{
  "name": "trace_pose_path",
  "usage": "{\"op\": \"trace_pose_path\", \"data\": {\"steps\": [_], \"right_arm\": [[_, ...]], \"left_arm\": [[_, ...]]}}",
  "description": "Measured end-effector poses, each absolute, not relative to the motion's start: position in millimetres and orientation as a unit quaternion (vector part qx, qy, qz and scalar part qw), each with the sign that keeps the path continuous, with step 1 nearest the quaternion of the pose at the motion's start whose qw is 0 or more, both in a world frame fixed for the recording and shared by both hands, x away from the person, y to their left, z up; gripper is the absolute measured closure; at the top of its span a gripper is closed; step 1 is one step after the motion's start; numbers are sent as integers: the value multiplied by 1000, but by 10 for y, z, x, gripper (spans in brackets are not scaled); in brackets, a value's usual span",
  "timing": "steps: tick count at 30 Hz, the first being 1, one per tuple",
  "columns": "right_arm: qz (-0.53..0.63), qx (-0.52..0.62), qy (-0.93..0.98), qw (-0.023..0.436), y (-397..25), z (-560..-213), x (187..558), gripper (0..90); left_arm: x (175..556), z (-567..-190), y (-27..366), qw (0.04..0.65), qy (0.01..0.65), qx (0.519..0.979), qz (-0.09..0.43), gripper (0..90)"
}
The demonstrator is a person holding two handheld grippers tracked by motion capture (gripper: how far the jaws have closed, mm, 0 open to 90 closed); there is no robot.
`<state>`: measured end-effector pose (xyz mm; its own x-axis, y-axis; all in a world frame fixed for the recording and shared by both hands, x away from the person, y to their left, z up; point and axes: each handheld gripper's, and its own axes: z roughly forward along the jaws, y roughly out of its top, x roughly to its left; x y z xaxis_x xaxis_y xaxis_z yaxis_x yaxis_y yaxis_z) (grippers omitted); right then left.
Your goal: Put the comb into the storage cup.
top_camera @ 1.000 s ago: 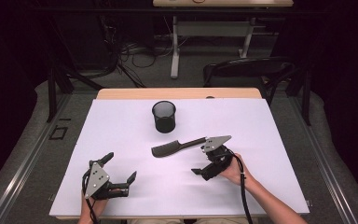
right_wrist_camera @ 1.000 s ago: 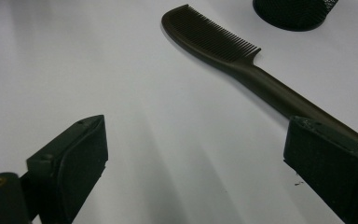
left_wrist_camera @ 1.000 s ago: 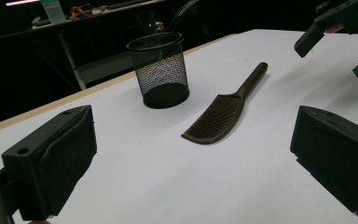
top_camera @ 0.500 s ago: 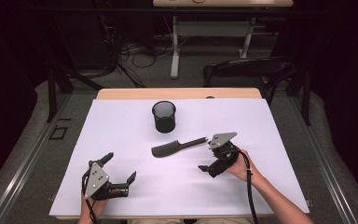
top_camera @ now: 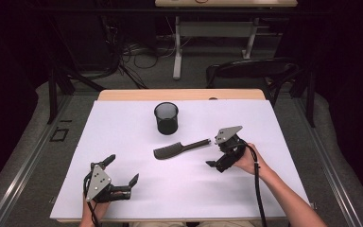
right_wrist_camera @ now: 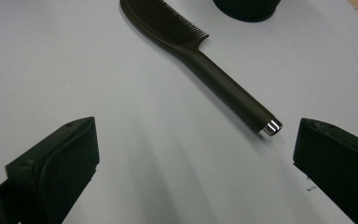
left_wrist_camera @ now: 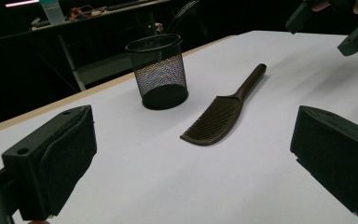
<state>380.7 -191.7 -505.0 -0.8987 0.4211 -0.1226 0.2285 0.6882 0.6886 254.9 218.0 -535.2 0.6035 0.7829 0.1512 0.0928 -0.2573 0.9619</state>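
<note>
Standing far of centre on the white table (top_camera: 123,123) in the high view, the mesh cup (top_camera: 166,117) looks empty; the comb (top_camera: 179,149) lies just near of it. The left gripper (top_camera: 121,177) view shows wide-open, empty jaws. The right gripper (top_camera: 216,152) view shows spread, empty jaws beside the comb's handle tip.

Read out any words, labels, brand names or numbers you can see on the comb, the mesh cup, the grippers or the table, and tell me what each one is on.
No readable text in any view.
Comb: plain dark handle and teeth, no brand mark.
Mesh cup: bare black mesh, no label.
Left gripper and right gripper: no lettering shows.
White table cover: a tiny dark speck near the right gripper's jaw, too small to read as a sign.
</note>
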Motion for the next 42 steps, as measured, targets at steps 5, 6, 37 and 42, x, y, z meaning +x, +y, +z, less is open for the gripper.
{"op": "trace_pose_path", "data": {"steps": [5,6,37,42], "right_arm": [[340,168,915,137,-1900,-5017,3893,0],[340,168,915,137,-1900,-5017,3893,0],[286,98,943,138,-1566,-4939,4192,1],[274,84,949,134,-1522,-4952,4231,0]], "left_arm": [[2556,-5354,2186,527,302,724,326,3],[2556,-5354,2188,527,302,724,326,3],[2557,-5354,2190,528,300,725,326,3],[2559,-5356,2188,528,301,724,325,3]]}}
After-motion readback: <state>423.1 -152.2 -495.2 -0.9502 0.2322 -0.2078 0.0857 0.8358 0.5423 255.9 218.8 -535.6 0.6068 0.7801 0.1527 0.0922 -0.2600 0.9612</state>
